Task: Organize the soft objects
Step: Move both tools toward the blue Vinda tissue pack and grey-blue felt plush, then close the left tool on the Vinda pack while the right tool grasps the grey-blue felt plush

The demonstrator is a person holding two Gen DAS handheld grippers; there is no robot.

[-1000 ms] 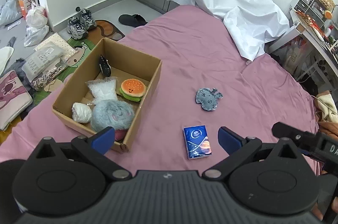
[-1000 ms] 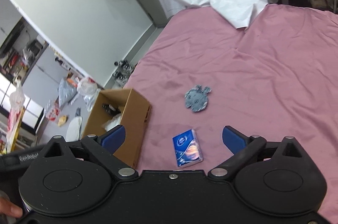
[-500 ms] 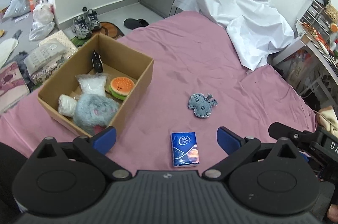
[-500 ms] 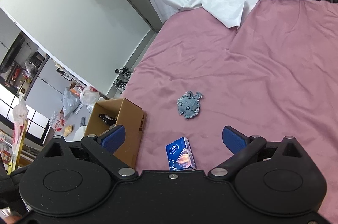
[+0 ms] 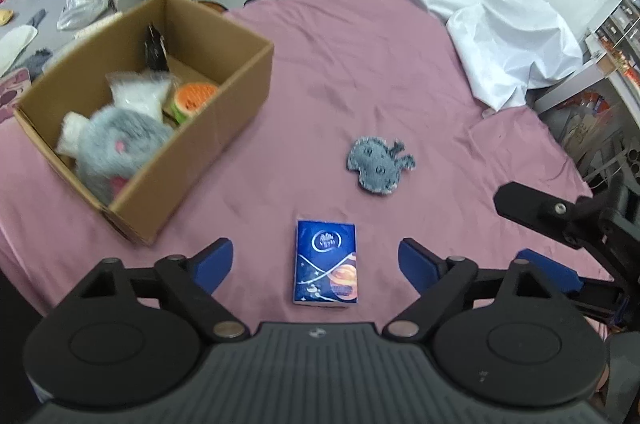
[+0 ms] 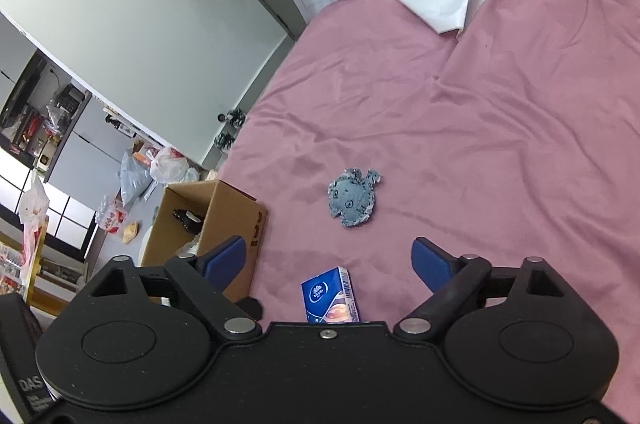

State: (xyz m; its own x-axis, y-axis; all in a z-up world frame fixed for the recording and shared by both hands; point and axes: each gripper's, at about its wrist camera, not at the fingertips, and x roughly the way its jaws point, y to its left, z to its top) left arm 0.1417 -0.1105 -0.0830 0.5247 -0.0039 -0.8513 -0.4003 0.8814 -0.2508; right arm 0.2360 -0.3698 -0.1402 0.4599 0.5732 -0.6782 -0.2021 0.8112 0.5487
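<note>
Both your left tool [image 5: 315,262] and right tool [image 6: 328,262] hang spread and empty over the blue tissue pack [image 5: 326,262] on the pink bed [image 5: 360,64], grey plush toy [image 5: 379,164] just beyond, cardboard box [image 5: 200,152] left already holding soft items.
</note>
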